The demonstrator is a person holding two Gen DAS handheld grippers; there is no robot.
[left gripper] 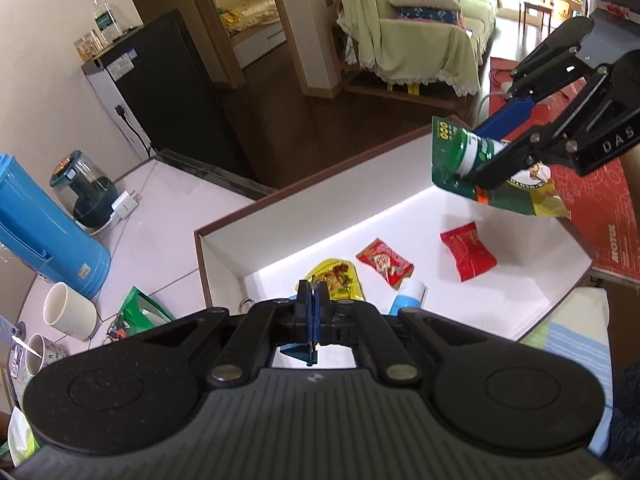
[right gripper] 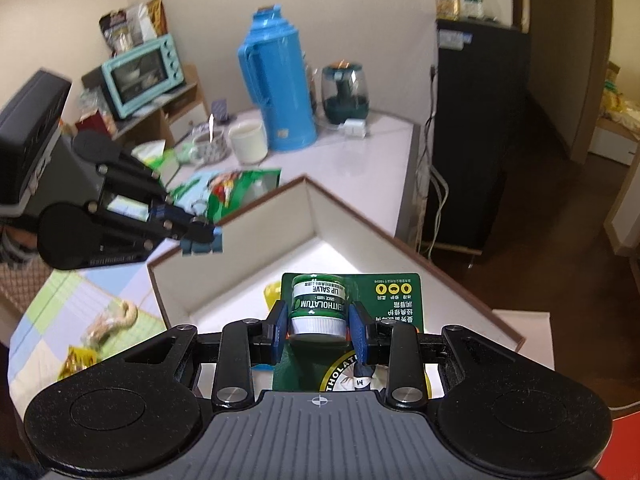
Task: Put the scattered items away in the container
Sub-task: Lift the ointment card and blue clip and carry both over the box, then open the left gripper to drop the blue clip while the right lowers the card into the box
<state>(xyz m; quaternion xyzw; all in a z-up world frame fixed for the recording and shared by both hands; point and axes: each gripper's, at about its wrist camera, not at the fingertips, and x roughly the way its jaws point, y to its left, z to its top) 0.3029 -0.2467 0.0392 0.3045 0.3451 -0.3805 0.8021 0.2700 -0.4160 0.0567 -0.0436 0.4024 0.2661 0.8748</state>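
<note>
My right gripper (right gripper: 318, 320) is shut on a green lip salve card (right gripper: 352, 292) with a small jar, held above the white box (right gripper: 304, 179). In the left wrist view this card (left gripper: 452, 148) hangs in the right gripper (left gripper: 474, 156) over the box's far right side. My left gripper (left gripper: 313, 286) is shut on nothing, over the near edge of the box (left gripper: 224, 256). Inside lie a yellow packet (left gripper: 336, 278), a red candy packet (left gripper: 384, 264), a red wrapper (left gripper: 468, 254) and a white-blue tube (left gripper: 410, 296). A green snack bag (left gripper: 136, 314) lies on the table outside.
A blue thermos (right gripper: 276, 80), a humidifier (right gripper: 344, 88) and two cups (right gripper: 248, 142) stand on the white table behind the box. A wrapped snack (right gripper: 112, 320) and a yellow packet (right gripper: 78, 362) lie on the checked cloth at the left. A black cabinet (right gripper: 480, 120) stands beyond the table's edge.
</note>
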